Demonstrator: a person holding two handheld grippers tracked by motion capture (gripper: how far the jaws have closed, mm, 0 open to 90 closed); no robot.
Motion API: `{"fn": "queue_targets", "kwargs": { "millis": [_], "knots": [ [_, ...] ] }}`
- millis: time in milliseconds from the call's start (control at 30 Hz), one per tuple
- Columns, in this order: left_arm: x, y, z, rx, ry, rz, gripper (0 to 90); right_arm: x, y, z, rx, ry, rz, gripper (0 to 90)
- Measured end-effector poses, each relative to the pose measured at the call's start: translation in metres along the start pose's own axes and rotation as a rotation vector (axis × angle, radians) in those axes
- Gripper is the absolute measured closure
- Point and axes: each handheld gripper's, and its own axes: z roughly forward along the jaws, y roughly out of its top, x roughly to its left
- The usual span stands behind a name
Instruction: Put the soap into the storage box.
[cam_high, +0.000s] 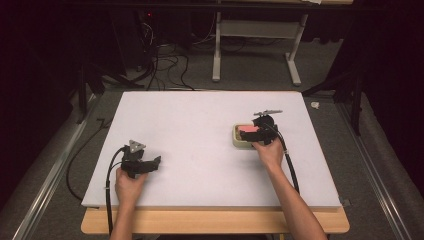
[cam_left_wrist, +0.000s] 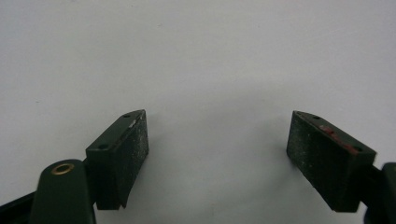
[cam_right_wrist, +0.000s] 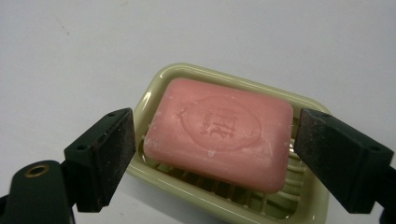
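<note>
Dark walls and a grey carpeted floor (cam_high: 250, 70) surround the workspace, with loose cables (cam_high: 165, 60) trailing across the carpet and the pale legs of another table (cam_high: 295, 60) standing at the back. We see a white board (cam_high: 200, 130) lying on a wooden table (cam_high: 215, 221), whose edge shows along the near side.

On the right part of the board sits a pale green soap dish (cam_high: 240, 139), and in it lies a pink bar of soap (cam_high: 248, 129). In the right gripper view we look straight onto that soap (cam_right_wrist: 219, 133): it rests tilted in the dish (cam_right_wrist: 224, 79), an oval stamp pressed into its top face, with the ribbed floor of the dish showing beneath its near edge.

We hold the right gripper (cam_high: 263, 131) over the dish, the right hand (cam_high: 270, 150) behind it. Its jaws stand wide, one on either side of the soap, each pad close to an end of the bar but with a small gap visible (cam_right_wrist: 212, 154).

We hold the left gripper (cam_high: 142, 164) low over the near left part of the board, well apart from the dish, in the left hand (cam_high: 129, 185). Its jaws are spread wide with bare white board between them (cam_left_wrist: 217, 154). A black cable (cam_high: 109, 175) loops from it toward the table's edge.
</note>
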Motion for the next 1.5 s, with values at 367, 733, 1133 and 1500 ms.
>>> {"fn": "queue_targets", "kwargs": {
  "millis": [367, 733, 1133, 1500],
  "knots": [
    [0.0, 0.0, 0.0, -0.001, 0.0, -0.001, 21.4, 0.0, 0.0, -0.017, -0.062, -0.005, -0.041, 14.6],
    [0.0, 0.0, 0.0, -0.001, 0.0, 0.0, 21.4, -0.01, -0.001, -0.044, -0.127, -0.013, -0.05, 15.2],
    [0.0, 0.0, 0.0, 0.0, 0.0, 0.0, 21.5, -0.022, -0.007, -0.058, -0.157, -0.018, -0.033, 15.4],
    [0.0, 0.0, 0.0, 0.0, 0.0, 0.0, 21.4, -0.033, -0.014, -0.068, -0.177, -0.022, -0.016, 15.7]
  ]
}}
